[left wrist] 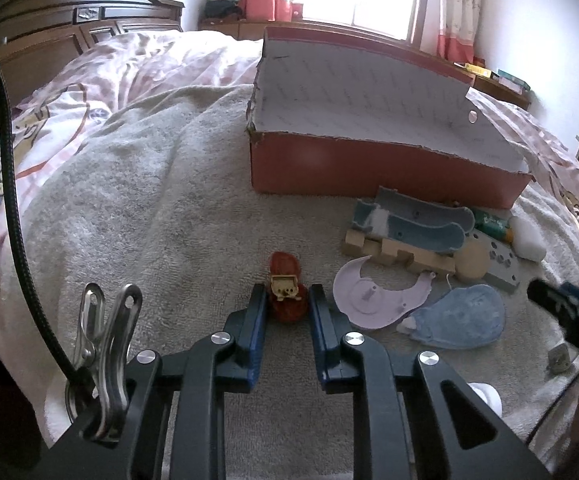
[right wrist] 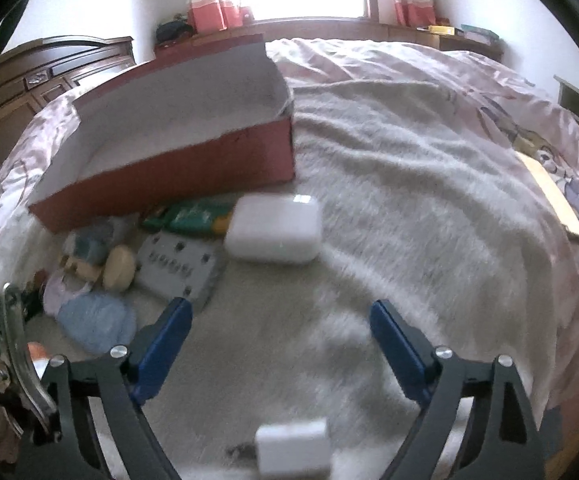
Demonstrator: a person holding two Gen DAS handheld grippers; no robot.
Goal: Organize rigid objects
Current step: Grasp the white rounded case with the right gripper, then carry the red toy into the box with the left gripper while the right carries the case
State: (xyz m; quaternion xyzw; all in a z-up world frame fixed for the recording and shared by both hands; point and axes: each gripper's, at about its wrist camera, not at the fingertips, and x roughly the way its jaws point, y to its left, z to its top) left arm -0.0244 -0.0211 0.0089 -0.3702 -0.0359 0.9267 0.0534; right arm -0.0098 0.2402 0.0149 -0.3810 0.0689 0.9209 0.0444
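Observation:
A red cardboard box with a white lining stands open on the towel; it also shows in the right wrist view. My left gripper has its blue fingers closed against the sides of a small red toy with a yellow part, low over the towel. My right gripper is open and empty above the towel. A white rounded case lies ahead of it. Its tip shows at the right edge of the left wrist view.
A pile lies before the box: blue curved pieces on wooden blocks, a lilac flat piece, a blue fuzzy piece, a grey metal block, a green packet. A white block lies near. A wooden headboard stands behind.

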